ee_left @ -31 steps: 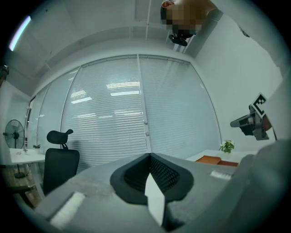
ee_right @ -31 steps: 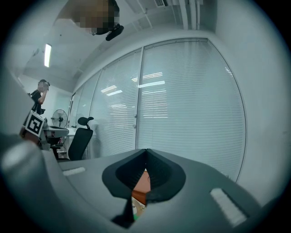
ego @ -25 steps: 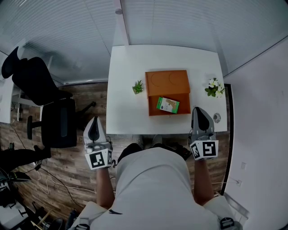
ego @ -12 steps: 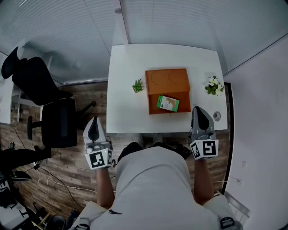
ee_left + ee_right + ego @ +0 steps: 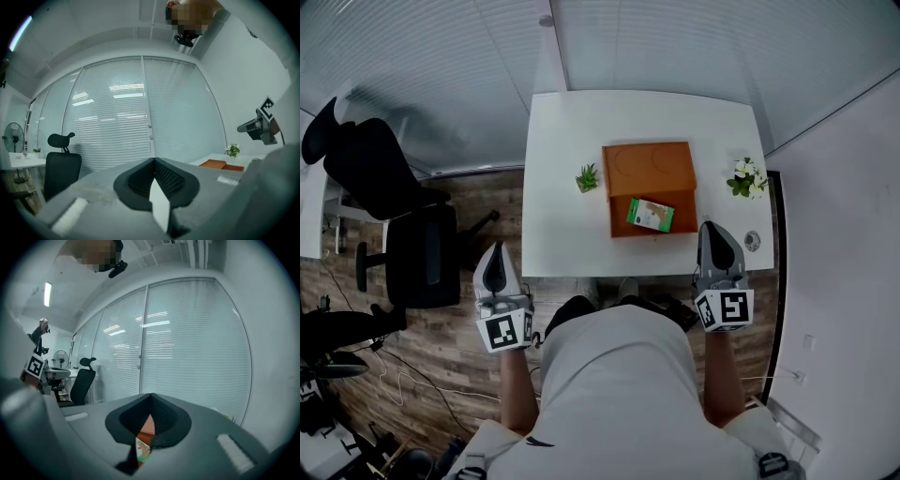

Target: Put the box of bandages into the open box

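An orange open box (image 5: pixel 650 188) sits mid-table on the white table (image 5: pixel 562 225), its lid flat at the far side. The green-and-white box of bandages (image 5: pixel 651 216) lies in the near half of that box. My left gripper (image 5: pixel 494 272) hangs shut and empty off the table's near-left edge. My right gripper (image 5: pixel 717 246) is shut and empty at the near-right edge, to the right of the orange box. In the right gripper view the jaws meet at the tip (image 5: pixel 151 394); a sliver of orange box (image 5: pixel 146 425) shows behind them. The left gripper view shows closed tips (image 5: pixel 153 160).
A small green plant (image 5: pixel 588 180) stands left of the orange box and white flowers (image 5: pixel 746 181) stand at the right edge. A small round object (image 5: pixel 752 245) lies by the right gripper. A black office chair (image 5: pixel 394 216) stands left of the table. Window blinds lie beyond.
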A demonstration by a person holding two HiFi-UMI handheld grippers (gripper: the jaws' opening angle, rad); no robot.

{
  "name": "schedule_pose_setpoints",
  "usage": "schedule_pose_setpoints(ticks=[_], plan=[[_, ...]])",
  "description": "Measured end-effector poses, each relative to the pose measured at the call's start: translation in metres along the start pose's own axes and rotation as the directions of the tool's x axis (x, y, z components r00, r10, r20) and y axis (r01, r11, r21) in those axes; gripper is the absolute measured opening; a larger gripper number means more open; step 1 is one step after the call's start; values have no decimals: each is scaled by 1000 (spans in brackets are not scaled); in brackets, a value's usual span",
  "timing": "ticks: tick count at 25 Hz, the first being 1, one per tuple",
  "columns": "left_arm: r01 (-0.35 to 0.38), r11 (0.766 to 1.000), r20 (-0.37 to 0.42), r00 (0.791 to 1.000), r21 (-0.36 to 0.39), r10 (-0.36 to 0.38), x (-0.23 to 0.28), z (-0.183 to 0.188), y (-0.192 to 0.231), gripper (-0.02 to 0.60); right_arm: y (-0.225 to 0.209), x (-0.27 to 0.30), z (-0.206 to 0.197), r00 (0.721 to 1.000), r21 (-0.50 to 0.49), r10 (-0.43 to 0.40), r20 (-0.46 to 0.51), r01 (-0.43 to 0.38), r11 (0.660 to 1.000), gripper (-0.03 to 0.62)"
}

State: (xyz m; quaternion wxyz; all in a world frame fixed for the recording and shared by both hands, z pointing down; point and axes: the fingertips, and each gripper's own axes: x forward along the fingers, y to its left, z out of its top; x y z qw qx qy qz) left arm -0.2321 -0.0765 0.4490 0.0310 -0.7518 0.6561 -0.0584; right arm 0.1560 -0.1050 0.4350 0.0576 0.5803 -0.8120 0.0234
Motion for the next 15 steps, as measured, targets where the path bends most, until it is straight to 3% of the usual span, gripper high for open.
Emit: schedule_pose_setpoints(ticks=[15], plan=[[5, 1000, -5, 1000, 2, -5, 11, -1, -4, 6, -7, 9, -1, 1000, 6, 9, -9, -9, 1000, 1]])
